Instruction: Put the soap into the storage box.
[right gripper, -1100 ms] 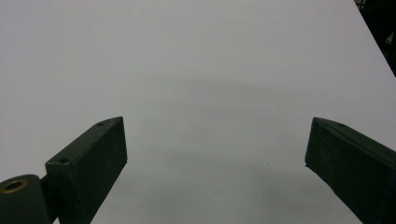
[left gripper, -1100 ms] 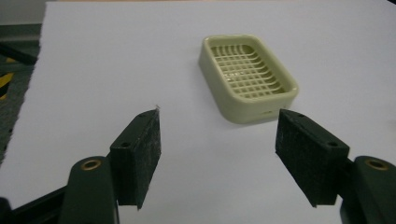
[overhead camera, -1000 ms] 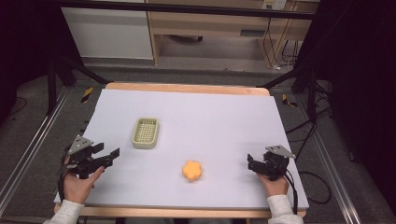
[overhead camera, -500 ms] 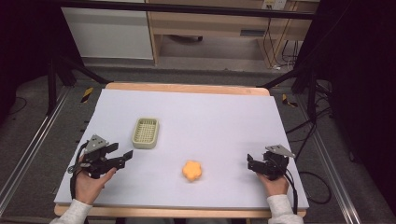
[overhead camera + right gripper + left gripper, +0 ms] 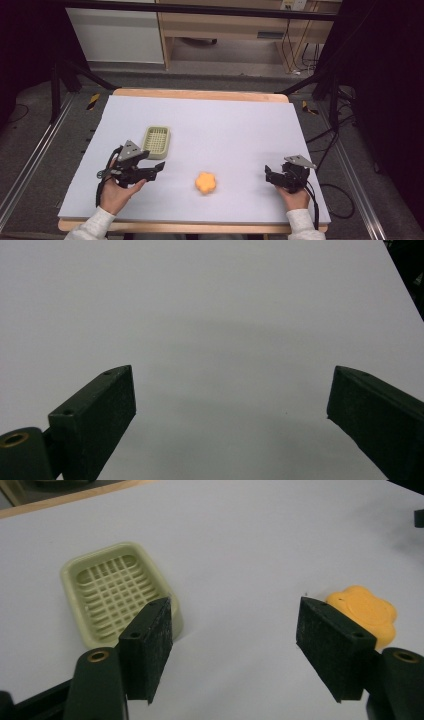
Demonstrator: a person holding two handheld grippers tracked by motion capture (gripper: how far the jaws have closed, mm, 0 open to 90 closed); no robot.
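A pale green soap dish [image 5: 156, 142] with a grid floor lies left of the table's middle, also in the left gripper view [image 5: 117, 593]. An orange flower-shaped soap [image 5: 206, 182] lies near the front centre; in the left gripper view the soap [image 5: 367, 612] sits partly behind one jaw. My left gripper [image 5: 158, 169] is open just in front of the dish, with its jaws [image 5: 235, 647] wide apart and nothing between them. My right gripper [image 5: 268, 174] hovers open at the front right, its jaws [image 5: 230, 415] spread over bare tabletop.
The white table [image 5: 225, 125] has a wooden far edge. Metal rails run along both sides on the floor, and cables trail at the right. A shelf unit stands beyond the table.
My left gripper has moved right and forward from the table's left edge toward the dish and the soap. The right gripper has stayed put.
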